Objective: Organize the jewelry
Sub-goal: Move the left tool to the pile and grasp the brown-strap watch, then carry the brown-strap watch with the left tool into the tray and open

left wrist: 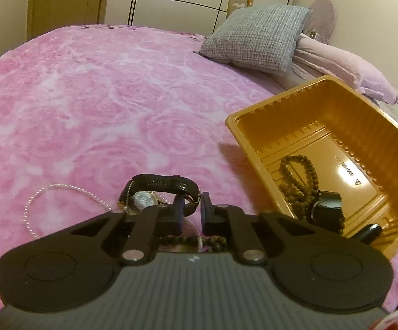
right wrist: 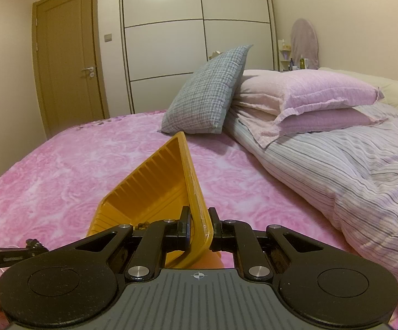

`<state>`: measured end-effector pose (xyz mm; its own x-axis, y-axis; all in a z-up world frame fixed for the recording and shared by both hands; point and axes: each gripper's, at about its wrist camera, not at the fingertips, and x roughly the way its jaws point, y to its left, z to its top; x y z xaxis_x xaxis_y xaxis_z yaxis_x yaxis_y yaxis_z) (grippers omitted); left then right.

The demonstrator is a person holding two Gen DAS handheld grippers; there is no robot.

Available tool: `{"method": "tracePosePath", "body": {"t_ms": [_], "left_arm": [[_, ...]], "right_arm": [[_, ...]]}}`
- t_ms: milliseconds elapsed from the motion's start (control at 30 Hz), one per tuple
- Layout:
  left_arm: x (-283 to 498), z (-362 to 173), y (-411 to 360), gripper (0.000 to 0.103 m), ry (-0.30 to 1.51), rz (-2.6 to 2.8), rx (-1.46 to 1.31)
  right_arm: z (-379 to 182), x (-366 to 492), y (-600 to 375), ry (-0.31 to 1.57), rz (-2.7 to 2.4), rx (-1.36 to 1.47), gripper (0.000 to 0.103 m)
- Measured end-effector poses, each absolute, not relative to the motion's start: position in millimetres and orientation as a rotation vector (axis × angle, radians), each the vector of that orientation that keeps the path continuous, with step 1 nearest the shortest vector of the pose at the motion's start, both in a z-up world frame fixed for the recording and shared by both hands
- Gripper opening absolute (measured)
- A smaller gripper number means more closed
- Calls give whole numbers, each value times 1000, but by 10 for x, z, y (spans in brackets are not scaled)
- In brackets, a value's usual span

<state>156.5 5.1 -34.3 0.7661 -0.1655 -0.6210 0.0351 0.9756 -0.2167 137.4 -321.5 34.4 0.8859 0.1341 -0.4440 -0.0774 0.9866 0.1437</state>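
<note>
A big bed (right wrist: 61, 170) has a pink rose blanket. A grey checked pillow (right wrist: 207, 93) leans on two pink pillows (right wrist: 309, 90) at its far edge. Behind stand a white wardrobe (right wrist: 166, 27), a brown door (right wrist: 69, 55) and cream walls (right wrist: 6, 41).

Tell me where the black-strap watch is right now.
In the left wrist view, the watch lies on the pink blanket at the left gripper's fingertips, beside the pearl chain, left of the orange tray.

We see a black-strapped wristwatch (left wrist: 155, 192) and pearl chain (left wrist: 38, 206) on the pink blanket, brown beads (left wrist: 298, 181) inside the tilted orange tray (left wrist: 256, 137).
</note>
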Motion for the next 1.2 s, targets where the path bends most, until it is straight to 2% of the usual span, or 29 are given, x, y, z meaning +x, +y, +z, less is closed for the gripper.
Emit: {"method": "tracePosePath", "body": {"t_ms": [367,600,667,767,1000,1033,1067,1133,1200], "left_arm": [[1072,-238,570,9,753,-138,-143],[1030,-170,639,11,713,-104,-139],[1034,-134,535,27,690,-122,-124],[1063,-133,316,37,669,-129,-70],[1212,-274,4,37,654,-79,71],[1237,-296,-18,35,658,-70,89],[1255,-313,-28,27,661,-65,103],[1281,-336,-35,18,669,-66,120],[1270,-326,-17,16,667,-69,133]], "right_arm": [[343,1369,-3216,465,114,125,11],[368,1356,-3190,461,117,119,11],[370,1357,-3182,462,116,119,11],[370,1360,-3171,465,114,116,11],[362,1365,-3165,465,113,114,11],[362,1365,-3165,465,113,115,11],[359,1367,-3166,466,113,115,11],[359,1367,-3165,466,112,117,11],[359,1367,-3167,466,112,117,11]]}}
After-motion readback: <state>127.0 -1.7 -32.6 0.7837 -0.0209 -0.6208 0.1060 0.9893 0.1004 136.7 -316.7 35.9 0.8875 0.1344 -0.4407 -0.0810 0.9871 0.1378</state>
